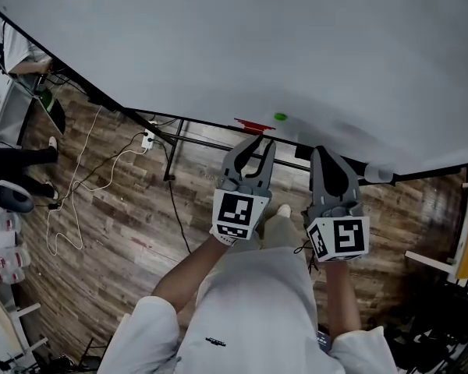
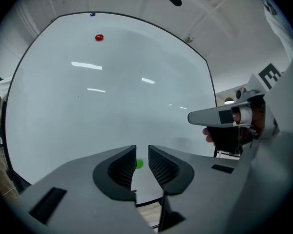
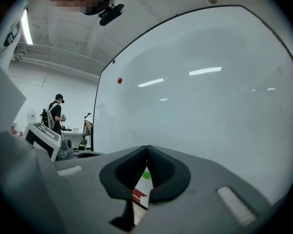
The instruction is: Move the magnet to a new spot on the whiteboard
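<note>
Green magnet [image 1: 280, 117], seemingly light, hard and slick, is stuck near the whiteboard's [image 1: 257, 45] near edge, just beyond the spread, empty left tongs [image 1: 260, 141], and is best pinched across its rim, while the right tongs [image 1: 321, 151] are pressed together.

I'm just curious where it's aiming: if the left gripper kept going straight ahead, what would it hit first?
Most likely the small round green magnet on the white whiteboard: it shows in the gap between the parted jaws of the left gripper. Depth is unclear.
</note>
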`<state>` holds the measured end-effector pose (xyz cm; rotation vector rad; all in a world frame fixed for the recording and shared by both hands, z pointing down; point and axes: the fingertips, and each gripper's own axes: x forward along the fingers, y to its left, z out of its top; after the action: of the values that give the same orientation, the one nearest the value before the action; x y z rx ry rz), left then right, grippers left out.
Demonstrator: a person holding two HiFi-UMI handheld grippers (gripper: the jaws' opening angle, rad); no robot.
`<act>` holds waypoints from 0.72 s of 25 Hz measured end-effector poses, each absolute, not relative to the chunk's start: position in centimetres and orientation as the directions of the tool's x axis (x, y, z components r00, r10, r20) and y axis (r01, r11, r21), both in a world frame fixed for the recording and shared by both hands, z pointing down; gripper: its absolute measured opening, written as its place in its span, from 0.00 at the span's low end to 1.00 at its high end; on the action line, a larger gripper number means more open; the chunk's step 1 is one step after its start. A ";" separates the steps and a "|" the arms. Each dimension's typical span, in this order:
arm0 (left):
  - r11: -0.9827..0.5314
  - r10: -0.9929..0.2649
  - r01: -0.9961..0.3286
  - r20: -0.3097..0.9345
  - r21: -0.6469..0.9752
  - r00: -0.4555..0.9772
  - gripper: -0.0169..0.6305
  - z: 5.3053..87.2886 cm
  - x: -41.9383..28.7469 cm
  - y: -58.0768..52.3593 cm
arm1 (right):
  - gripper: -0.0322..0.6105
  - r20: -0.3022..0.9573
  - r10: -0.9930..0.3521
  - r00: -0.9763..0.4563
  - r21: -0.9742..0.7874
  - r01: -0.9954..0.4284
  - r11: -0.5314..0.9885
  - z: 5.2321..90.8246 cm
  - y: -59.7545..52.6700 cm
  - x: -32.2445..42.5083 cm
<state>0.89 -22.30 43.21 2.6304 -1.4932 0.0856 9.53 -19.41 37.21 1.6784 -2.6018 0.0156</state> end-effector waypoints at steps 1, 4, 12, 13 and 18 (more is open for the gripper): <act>-0.504 -0.854 -0.861 0.112 0.067 0.509 0.12 43.6 1.0 -22.7 | 0.06 0.046 -0.912 -0.408 0.015 -0.912 0.410 37.4 -19.6 9.7; -0.489 -0.859 -0.869 0.135 0.074 0.495 0.14 44.9 1.3 -23.6 | 0.06 0.053 -0.916 -0.398 0.005 -0.917 0.399 38.0 -20.0 10.3; -0.467 -0.859 -0.878 0.182 0.102 0.478 0.18 47.7 2.5 -25.3 | 0.06 0.072 -0.916 -0.394 -0.014 -0.919 0.394 39.7 -20.6 10.7; -0.465 -0.859 -0.879 0.188 0.102 0.476 0.19 48.1 2.7 -25.6 | 0.06 0.075 -0.916 -0.394 -0.016 -0.919 0.394 40.0 -20.7 10.7; -0.449 -0.857 -0.886 0.224 0.117 0.464 0.20 49.4 3.4 -26.6 | 0.06 0.094 -0.908 -0.409 -0.017 -0.912 0.409 40.6 -20.5 10.3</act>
<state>3.40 -26.59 49.37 2.4953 -1.5105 0.1934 10.27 -20.47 40.63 1.6672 -2.5782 0.1011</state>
